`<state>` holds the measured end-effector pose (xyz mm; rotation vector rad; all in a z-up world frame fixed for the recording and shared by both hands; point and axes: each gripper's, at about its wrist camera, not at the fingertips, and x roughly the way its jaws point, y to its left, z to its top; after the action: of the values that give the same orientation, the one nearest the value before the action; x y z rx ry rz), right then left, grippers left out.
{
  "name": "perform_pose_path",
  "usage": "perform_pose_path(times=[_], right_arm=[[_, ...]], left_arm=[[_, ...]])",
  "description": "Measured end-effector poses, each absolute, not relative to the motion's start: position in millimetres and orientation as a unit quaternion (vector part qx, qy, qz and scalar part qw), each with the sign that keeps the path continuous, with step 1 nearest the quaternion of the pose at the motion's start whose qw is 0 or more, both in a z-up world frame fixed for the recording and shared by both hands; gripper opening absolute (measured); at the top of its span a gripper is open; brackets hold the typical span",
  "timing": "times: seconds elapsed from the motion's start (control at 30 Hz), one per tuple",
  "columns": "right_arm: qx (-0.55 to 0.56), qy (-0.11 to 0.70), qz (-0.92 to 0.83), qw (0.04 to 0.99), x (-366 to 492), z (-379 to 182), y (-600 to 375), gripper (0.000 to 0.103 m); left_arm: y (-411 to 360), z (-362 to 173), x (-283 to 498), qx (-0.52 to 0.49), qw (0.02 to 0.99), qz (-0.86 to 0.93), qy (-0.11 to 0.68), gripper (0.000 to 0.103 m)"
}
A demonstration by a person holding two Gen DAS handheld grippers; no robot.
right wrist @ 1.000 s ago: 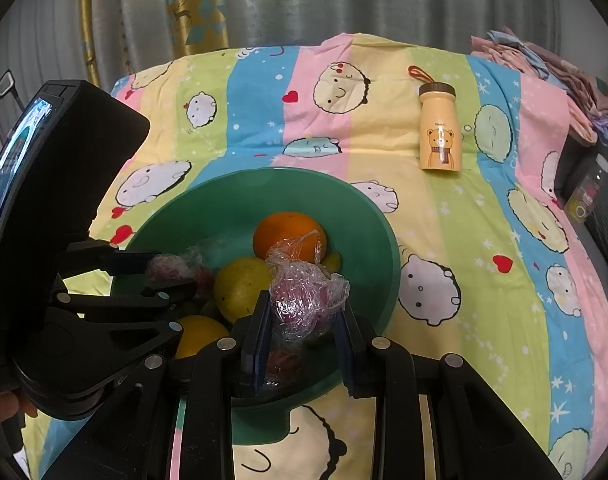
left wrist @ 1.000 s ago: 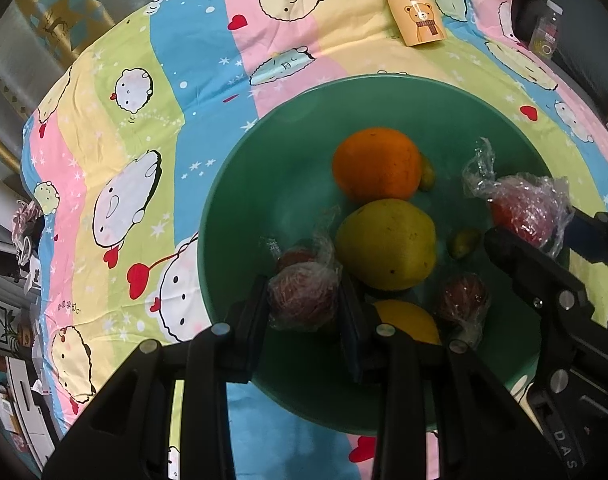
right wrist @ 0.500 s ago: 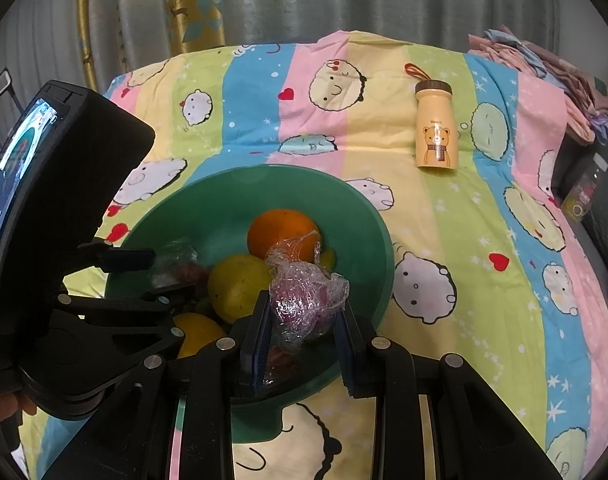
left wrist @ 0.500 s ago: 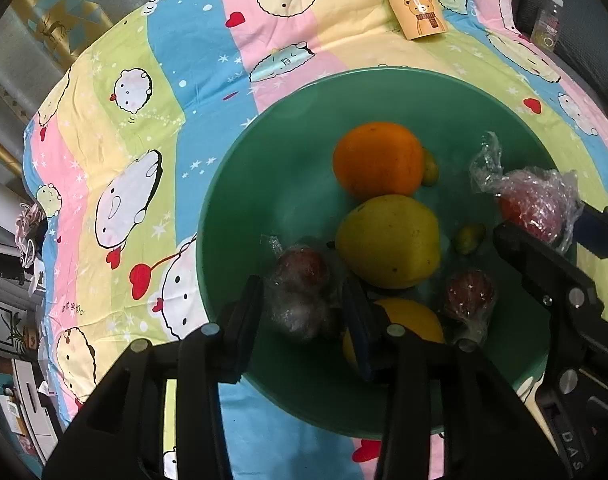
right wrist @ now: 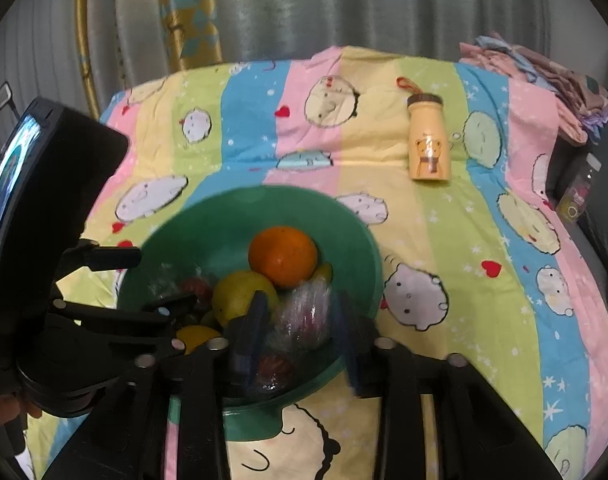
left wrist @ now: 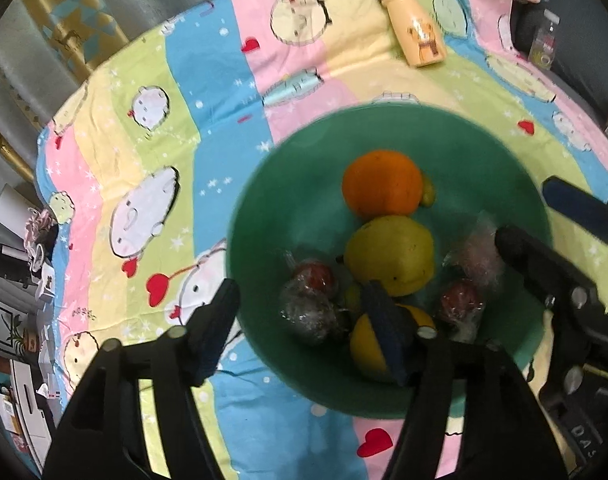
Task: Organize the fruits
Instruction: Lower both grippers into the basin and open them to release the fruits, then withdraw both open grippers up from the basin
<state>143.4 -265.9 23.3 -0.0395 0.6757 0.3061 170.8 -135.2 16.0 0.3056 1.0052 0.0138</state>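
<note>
Opening together, the left gripper [left wrist: 300, 320] and right gripper [right wrist: 298, 328] have just let go of their wrapped fruits [left wrist: 310, 312], which now seem to lie loose in the green bowl [left wrist: 264, 208], so both deliveries look finished.

A bed fills the room's middle, spread with a sheet [right wrist: 456, 240] striped pink, yellow, green and blue and printed with round cartoon animals, red hearts and white stars. Behind it hang grey pleated curtains [right wrist: 344, 4], with a gold panel [right wrist: 188, 12] carrying teal shapes at the left. A yellow bottle [right wrist: 428, 140] with a bear picture lies on the sheet toward the far edge. Folded clothes [right wrist: 544, 76] in pink and blue are piled at the far right corner. Left of the bed, low down, white shelves [left wrist: 20, 380] hold small clutter. The light is dim and even.
</note>
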Motion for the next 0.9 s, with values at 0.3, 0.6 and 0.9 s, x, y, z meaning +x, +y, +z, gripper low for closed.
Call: perform_pose_path(times=[0.3, 0.6, 0.9], right_arm=[[-0.006, 0.304, 0.140, 0.942, 132.7, 39.8, -276.0, 0.067], [-0.006, 0.290, 0.143, 0.946, 121.9, 50.9, -276.9, 0.071], [0.010, 0.292, 0.167, 0.941, 106.9, 62.7, -286.2, 0.091]], left_arm=[[-128.5, 44.2, 149.9, 0.135, 0.889, 0.011, 0.437, 0.080], [-116.4, 53.9, 135.4, 0.111, 0.898, 0.017, 0.425, 0.084], [-108.3, 66.3, 118.9, 0.075, 0.903, 0.011, 0.422, 0.090]])
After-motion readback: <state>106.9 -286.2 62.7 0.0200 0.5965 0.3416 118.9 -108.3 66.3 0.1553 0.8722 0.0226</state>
